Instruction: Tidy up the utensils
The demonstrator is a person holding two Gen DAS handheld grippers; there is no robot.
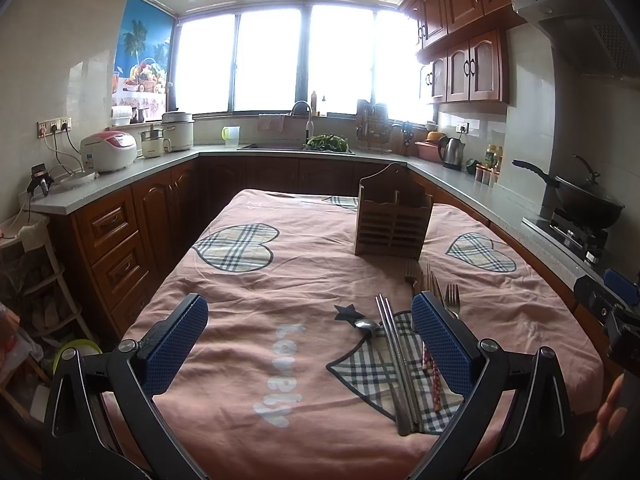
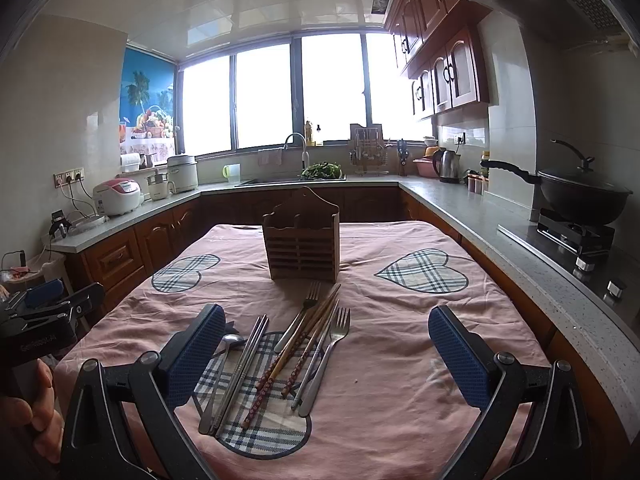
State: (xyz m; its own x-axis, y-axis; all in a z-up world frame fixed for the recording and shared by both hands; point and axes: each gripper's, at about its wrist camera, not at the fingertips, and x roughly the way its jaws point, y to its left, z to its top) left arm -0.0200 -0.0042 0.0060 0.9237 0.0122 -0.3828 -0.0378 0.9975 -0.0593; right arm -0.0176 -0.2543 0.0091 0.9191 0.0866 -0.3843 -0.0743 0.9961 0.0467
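Note:
A slatted wooden utensil holder (image 2: 302, 240) (image 1: 394, 220) stands upright mid-table on the pink cloth. In front of it lie metal chopsticks (image 2: 240, 372) (image 1: 396, 356), a spoon (image 2: 224, 364) (image 1: 367, 325), two forks (image 2: 336, 344) (image 1: 452, 300) and several wooden and patterned chopsticks (image 2: 308, 340) (image 1: 430, 368). My left gripper (image 1: 310, 336) is open above the cloth, the utensils beside its right finger. My right gripper (image 2: 326, 352) is open, with the utensil pile low between its fingers and near the left one. Neither holds anything.
The table (image 2: 400, 360) fills the middle, with kitchen counters (image 2: 520, 248) around it. A wok (image 2: 580, 196) sits on a stove at right, rice cookers (image 1: 108, 150) at left, a sink (image 2: 288, 178) at the back. A hand (image 2: 36, 400) holds the other gripper at the left edge.

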